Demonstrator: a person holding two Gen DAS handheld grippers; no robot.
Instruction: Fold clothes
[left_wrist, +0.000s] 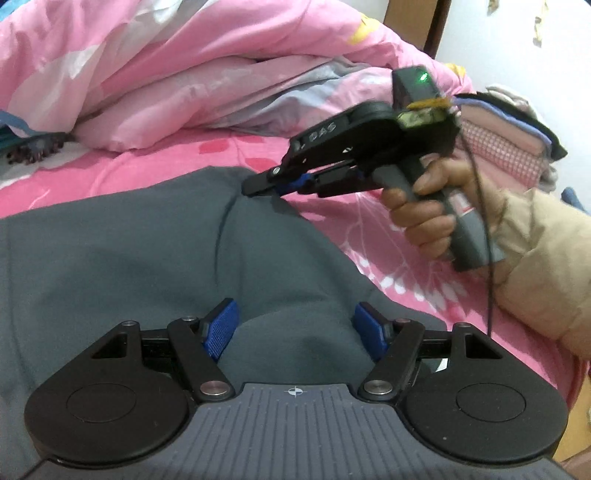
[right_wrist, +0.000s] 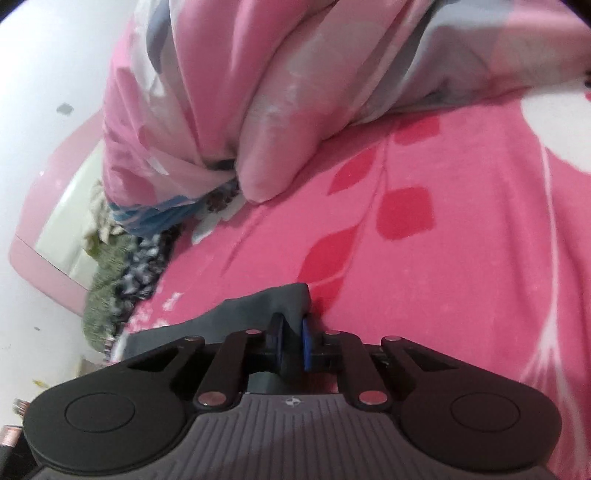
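Dark grey soft-fabric garment (left_wrist: 147, 251) lies spread on the pink floral bedsheet (left_wrist: 369, 236), filling the lower left of the left wrist view; which way its long axis runs, cannot tell, since only part shows. One corner of it rises to a peak toward the rumpled pink-and-grey quilt (left_wrist: 166, 85), pinched there by the right gripper (left_wrist: 255, 188).

Right gripper: fingers nearly together, clamped on that grey corner; in its own view the blue pads (right_wrist: 306, 349) squeeze a fold of the garment (right_wrist: 258, 306), with sheet (right_wrist: 443, 221) beyond. It points left and slightly down, held pistol-style by the right hand (left_wrist: 424, 210), beige sleeve (left_wrist: 539, 266) behind, thin black cable hanging from it.

Left gripper (left_wrist: 294, 325): fingers spread wide, blue pads (left_wrist: 221, 328) either side of a grey fabric hump, holding nothing visible, low over the garment.

Stack of folded clothes (left_wrist: 509, 144), pink checked piece in it, sits behind the right hand near the bed edge.
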